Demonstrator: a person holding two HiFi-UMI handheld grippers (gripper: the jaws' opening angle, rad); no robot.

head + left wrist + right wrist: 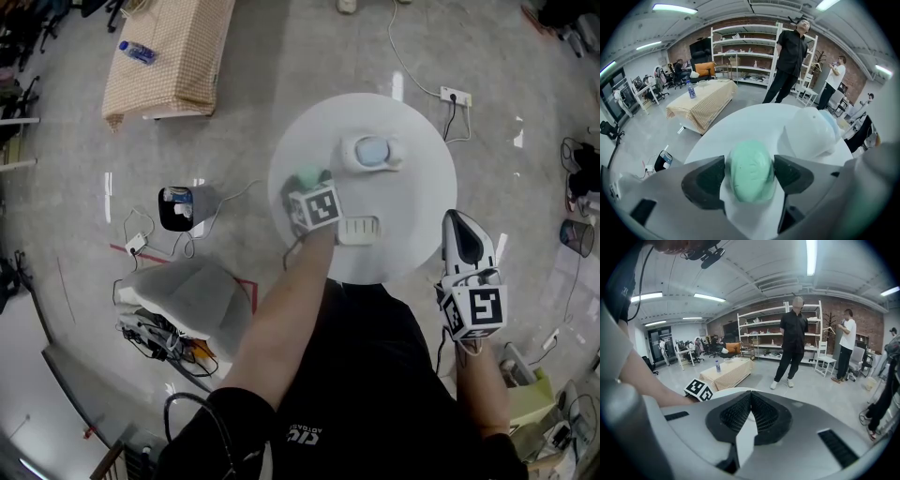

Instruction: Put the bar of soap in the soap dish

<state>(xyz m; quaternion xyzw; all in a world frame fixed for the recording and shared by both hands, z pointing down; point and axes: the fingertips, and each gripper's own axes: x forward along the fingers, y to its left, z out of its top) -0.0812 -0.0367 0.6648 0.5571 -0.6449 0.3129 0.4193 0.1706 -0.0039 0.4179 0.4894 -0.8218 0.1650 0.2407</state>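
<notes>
A pale green bar of soap [307, 176] [751, 172] lies on the round white table [412, 187] near its left rim. My left gripper [302, 186] [750, 171] points steeply down over it, open, with its dark pads [705, 180] close on both sides of the soap. A white slatted soap dish [359, 228] sits just right of that gripper, near the front rim. My right gripper [455, 220] [750, 397] is shut on nothing and hovers off the table's right front edge.
A white domed object with a blue top [372, 153] [816, 127] stands on the table behind the soap. On the floor are a cloth-covered bench with a bottle [169, 47], a black bin [176, 208] and a power strip [455, 96]. People stand by shelves [790, 56].
</notes>
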